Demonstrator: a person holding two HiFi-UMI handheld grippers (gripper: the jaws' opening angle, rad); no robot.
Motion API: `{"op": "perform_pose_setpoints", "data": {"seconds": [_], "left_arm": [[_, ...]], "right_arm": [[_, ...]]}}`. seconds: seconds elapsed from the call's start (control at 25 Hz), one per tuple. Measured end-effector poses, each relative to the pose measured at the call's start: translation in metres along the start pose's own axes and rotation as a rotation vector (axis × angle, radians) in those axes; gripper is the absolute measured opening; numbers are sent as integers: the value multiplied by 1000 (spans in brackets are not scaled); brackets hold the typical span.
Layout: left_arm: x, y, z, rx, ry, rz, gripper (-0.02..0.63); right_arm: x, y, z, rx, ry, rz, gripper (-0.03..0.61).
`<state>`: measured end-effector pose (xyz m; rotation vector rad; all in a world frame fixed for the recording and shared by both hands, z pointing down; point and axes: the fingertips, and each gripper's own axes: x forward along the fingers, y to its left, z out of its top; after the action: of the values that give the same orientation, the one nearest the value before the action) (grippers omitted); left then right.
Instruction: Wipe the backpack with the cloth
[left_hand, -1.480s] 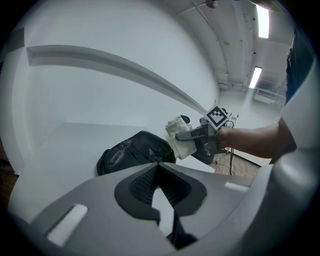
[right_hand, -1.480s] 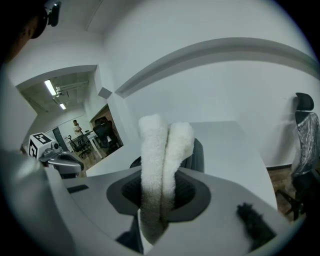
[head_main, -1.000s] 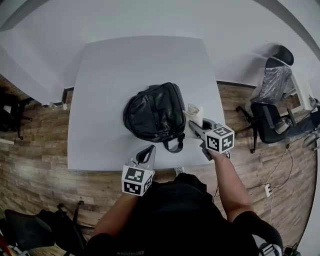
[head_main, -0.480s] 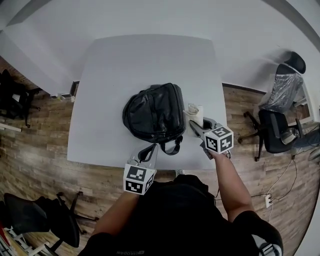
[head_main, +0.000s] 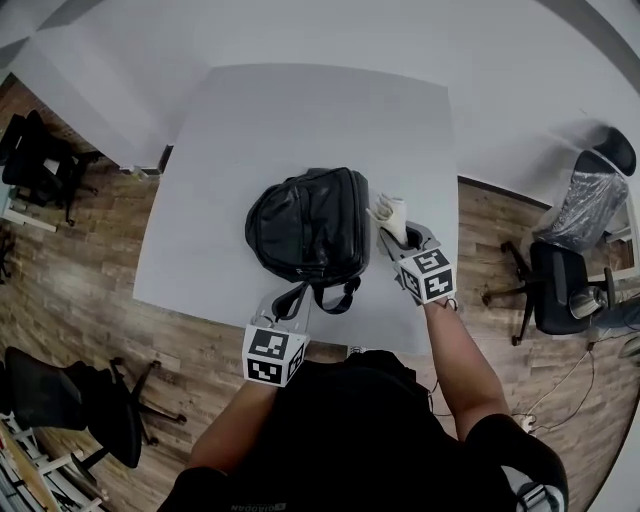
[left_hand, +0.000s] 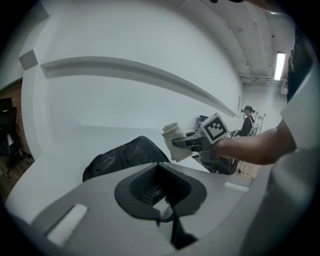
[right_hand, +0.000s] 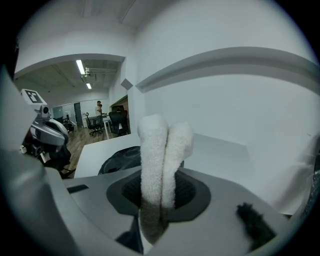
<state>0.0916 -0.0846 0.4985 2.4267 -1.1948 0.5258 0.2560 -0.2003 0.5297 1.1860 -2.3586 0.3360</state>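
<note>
now right gripper raised, clamping cloth beside backpack

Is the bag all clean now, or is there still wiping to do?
Not clean yet. Done: the right gripper has the cloth pinched in its jaws. In hand: the cloth is held beside the backpack, on its right side, and I can't see it touching. The left gripper sits by the strap at the front. Left: all the wiping.

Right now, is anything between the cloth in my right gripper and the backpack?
Nothing visible stands in the way. The right gripper is shut on the cloth, which sits close beside the backpack on its right side, above the table.
</note>
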Motion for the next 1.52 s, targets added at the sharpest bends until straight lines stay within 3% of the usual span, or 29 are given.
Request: {"op": "perform_pose_setpoints", "data": {"seconds": [0.2, 0.8, 1.52], "left_arm": [[9, -2, 1, -57, -1, 60, 6], [32, -30, -12, -76, 57, 159, 7], [37, -36, -28, -110, 100, 169, 6]], "right_arm": [[23, -26, 6, 0, -32, 15, 94], [91, -93, 12, -76, -69, 3, 94], [122, -85, 17, -145, -60, 52, 94]]}}
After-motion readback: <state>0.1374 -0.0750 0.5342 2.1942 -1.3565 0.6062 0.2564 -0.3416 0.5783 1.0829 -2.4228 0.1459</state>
